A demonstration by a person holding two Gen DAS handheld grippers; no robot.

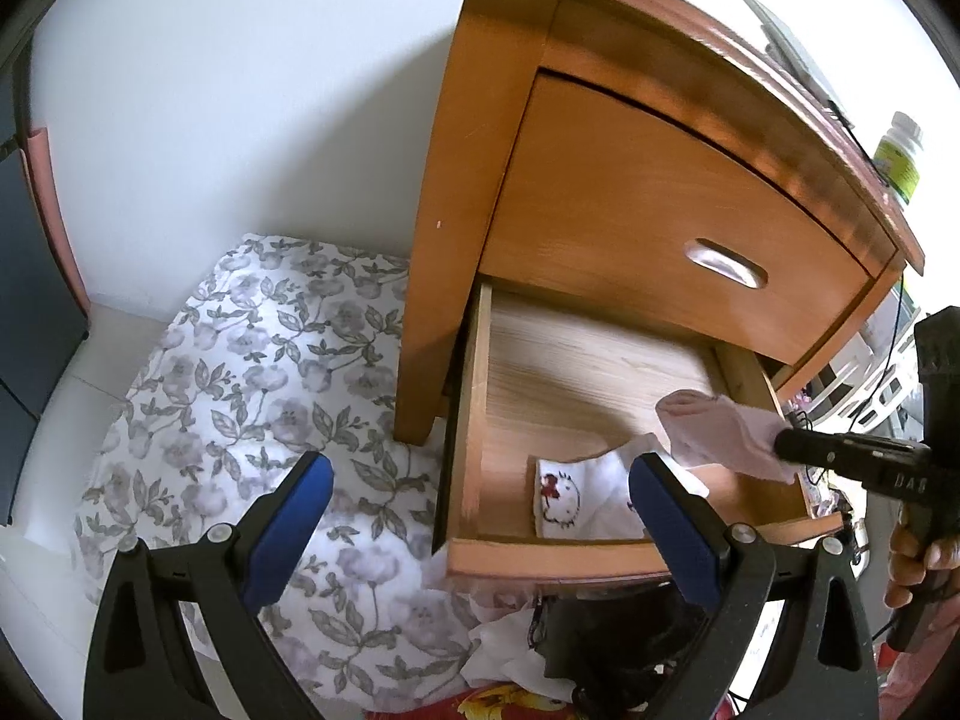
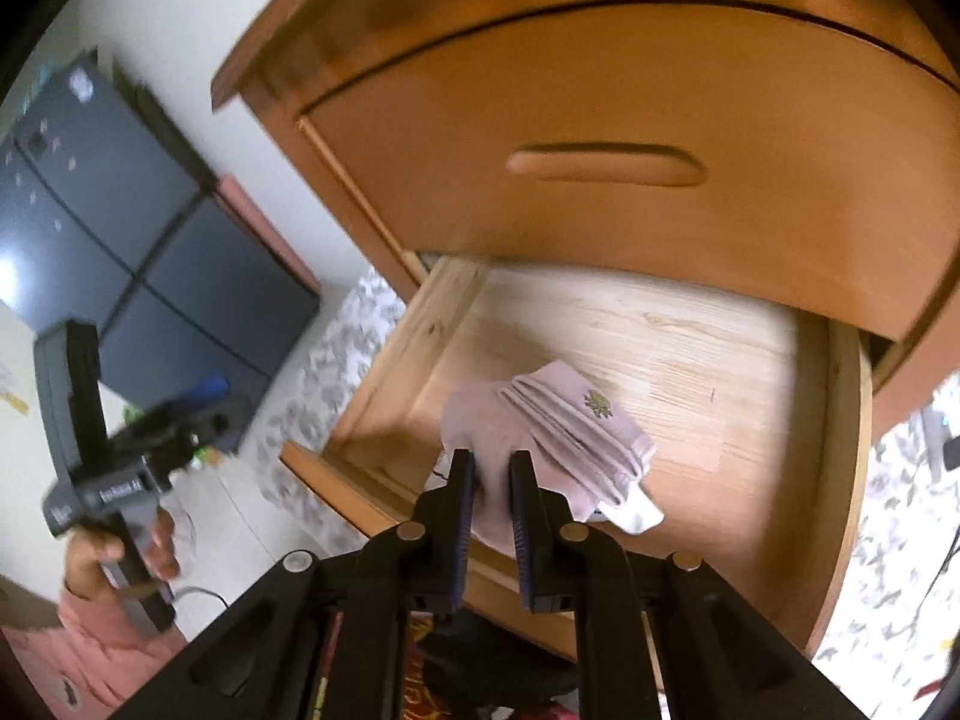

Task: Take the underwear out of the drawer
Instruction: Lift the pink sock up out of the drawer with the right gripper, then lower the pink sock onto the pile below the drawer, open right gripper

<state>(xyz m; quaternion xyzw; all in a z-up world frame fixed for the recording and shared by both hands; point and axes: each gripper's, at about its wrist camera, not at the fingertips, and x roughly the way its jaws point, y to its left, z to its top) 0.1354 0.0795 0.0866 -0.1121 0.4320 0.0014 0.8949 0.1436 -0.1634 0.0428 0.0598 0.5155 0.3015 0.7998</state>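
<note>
At centre-bottom of the right wrist view, our right gripper pinches a folded pink underwear by its near edge — a hold that keeps it hanging clear over the open drawer. In the left wrist view, our left gripper hangs wide open and empty, low in frame, beside the drawer's front corner; a white printed garment lies inside — likely next.
</note>
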